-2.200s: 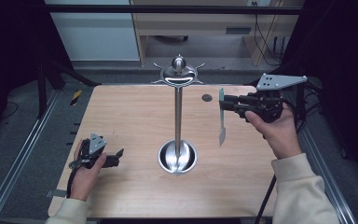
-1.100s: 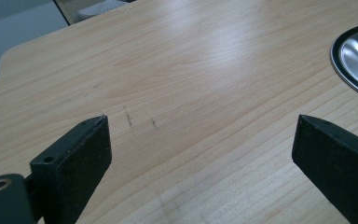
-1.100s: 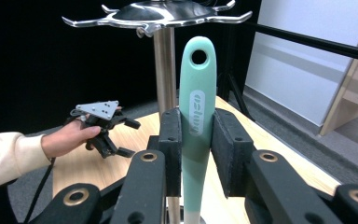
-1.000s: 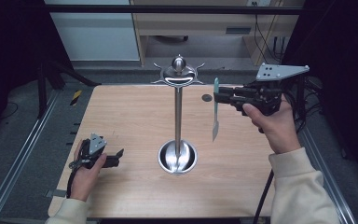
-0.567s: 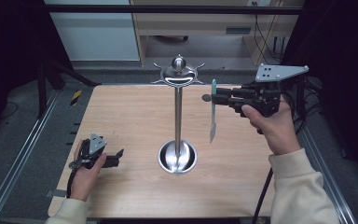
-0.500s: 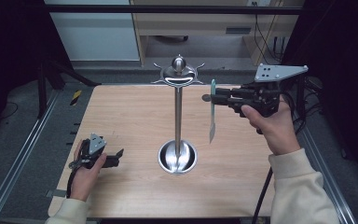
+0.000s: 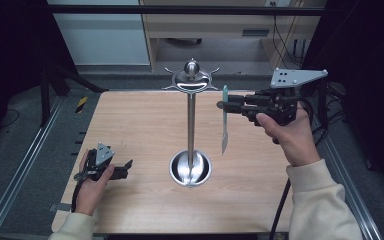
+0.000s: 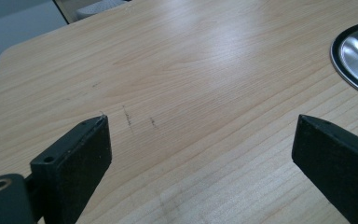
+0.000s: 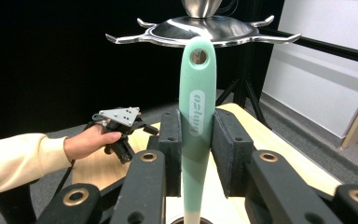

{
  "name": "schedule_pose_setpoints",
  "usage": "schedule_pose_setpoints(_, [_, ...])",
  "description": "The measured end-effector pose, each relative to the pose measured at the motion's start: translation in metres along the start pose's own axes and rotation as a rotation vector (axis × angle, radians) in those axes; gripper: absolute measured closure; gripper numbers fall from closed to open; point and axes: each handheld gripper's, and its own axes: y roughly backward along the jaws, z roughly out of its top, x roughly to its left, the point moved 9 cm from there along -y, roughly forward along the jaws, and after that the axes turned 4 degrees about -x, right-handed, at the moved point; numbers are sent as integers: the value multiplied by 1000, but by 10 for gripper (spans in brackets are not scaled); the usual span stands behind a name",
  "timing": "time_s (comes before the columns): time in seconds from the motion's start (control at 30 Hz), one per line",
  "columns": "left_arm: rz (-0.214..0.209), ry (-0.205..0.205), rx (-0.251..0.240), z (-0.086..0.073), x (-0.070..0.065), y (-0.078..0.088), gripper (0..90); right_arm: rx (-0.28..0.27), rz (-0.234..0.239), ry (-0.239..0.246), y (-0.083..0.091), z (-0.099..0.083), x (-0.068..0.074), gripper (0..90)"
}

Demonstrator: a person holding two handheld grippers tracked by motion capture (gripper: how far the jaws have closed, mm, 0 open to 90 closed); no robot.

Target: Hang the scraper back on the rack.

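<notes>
Our right gripper [image 7: 223, 105] raised at 2 o'clock, clenched on the green spatula [image 9: 195, 116] hanging straight down beside the hook stand [image 7: 191, 80], our left gripper [image 7: 125, 167] resting wide open at 8 o'clock on the table [image 7: 145, 125].

The right gripper [image 7: 226, 104] is raised with jaws clamped; the left gripper [image 7: 125, 169] rests low, jaws wide apart.

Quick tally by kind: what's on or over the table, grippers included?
Black two-jaw grippers: 2, left gripper open, right gripper shut on the utensil
Mint-green plastic-handled utensil with a hanging hole: 1
Polished steel hook stand with round base: 1
Light wooden table: 1
Total: 5
</notes>
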Motion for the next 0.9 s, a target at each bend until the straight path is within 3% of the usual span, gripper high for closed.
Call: schedule_pose_setpoints(0.9, [-1,-2,-1,0,0,0,45,19,-8,4,-11,0,2,742])
